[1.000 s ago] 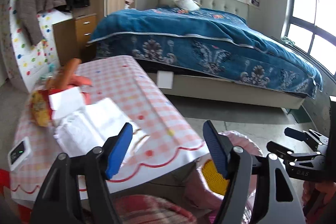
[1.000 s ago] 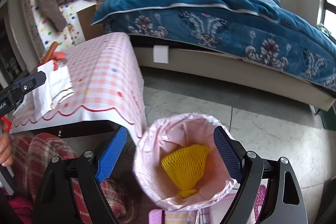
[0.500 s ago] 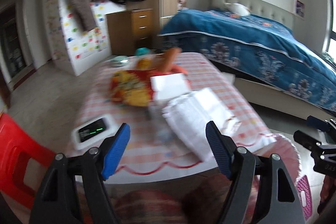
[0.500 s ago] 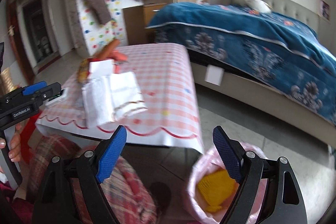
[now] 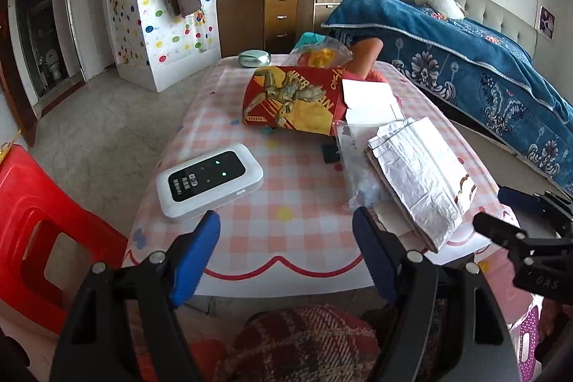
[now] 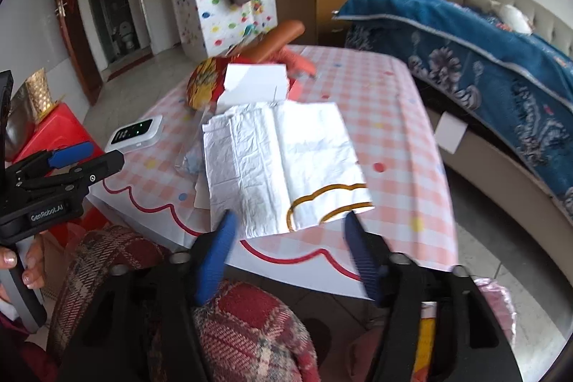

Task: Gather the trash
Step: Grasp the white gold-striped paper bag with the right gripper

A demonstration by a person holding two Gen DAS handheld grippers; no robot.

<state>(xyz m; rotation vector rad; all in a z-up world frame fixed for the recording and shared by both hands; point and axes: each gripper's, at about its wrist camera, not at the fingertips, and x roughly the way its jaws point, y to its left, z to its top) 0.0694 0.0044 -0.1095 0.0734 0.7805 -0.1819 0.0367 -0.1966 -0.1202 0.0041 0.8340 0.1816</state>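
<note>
While both grippers hang short of the worktop (image 5: 286,188), we judge the step in hand to be the approach to the next piece of trash. The right gripper (image 6: 290,240), at lower centre of its frame, has its jaws spread with nothing between them, and they have just been closing; the crumpled white paper bag (image 6: 279,167) lies just beyond them near the worktop's front edge. The left gripper (image 5: 286,253) is spread and empty too. Next, we would lower the right jaws over the bag's near edge, pinch it, then carry it to the pink-lined bin (image 6: 494,299) at lower right.
</note>
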